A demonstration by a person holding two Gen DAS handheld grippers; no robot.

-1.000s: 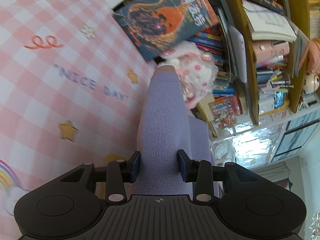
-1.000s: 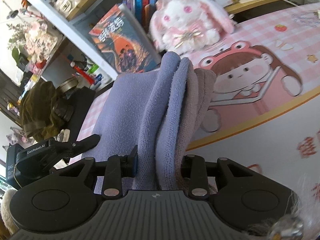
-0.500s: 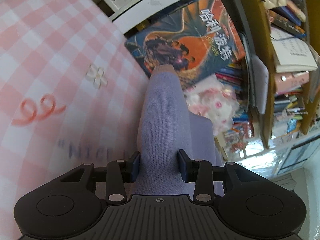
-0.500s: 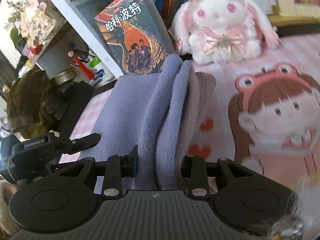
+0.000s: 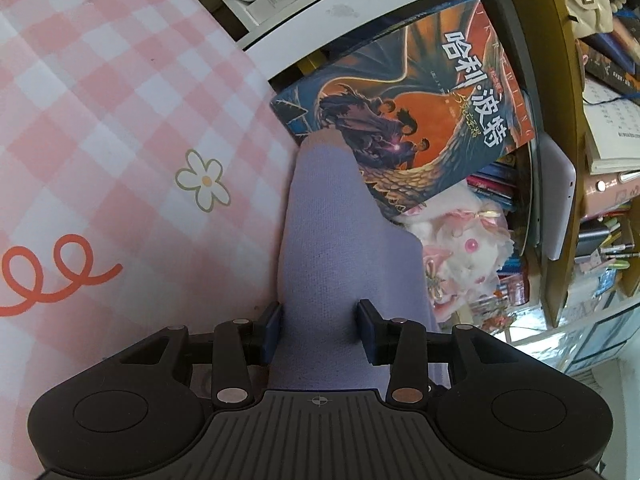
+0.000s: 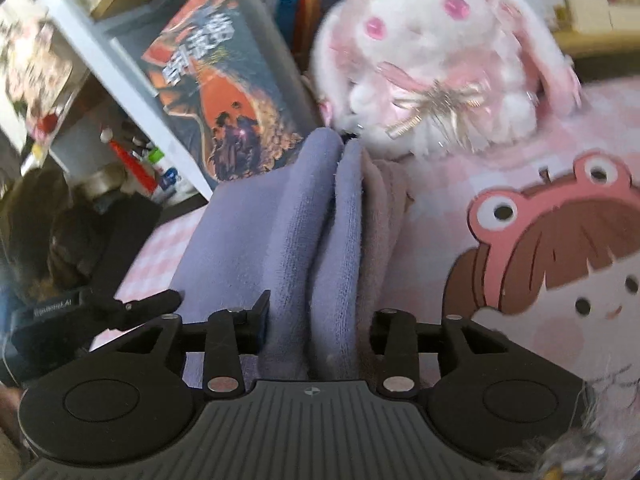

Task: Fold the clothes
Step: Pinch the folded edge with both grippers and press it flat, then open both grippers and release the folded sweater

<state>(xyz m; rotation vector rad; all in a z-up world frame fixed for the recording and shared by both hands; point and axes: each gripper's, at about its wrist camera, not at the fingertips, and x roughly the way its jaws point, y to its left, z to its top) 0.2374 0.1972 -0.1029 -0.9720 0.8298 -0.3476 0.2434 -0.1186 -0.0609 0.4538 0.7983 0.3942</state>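
A lavender knit garment (image 5: 320, 248) is bunched into thick folds. My left gripper (image 5: 319, 334) is shut on one end of it, above the pink checked tablecloth (image 5: 100, 100). My right gripper (image 6: 316, 328) is shut on several stacked folds of the same garment (image 6: 280, 232), which stretches from it toward the left gripper's black body (image 6: 60, 320) at the lower left of the right wrist view.
A book with an orange dragon cover (image 5: 416, 120) leans against the shelf just behind the garment. A white and pink plush rabbit (image 6: 432, 68) sits right beyond the folds. Crowded bookshelves (image 5: 592, 160) rise behind. A cartoon girl print (image 6: 560, 264) covers the cloth to the right.
Both grippers have carried the garment toward the back of the table. The book and the plush rabbit now stand much closer. The grip on the garment is the same.
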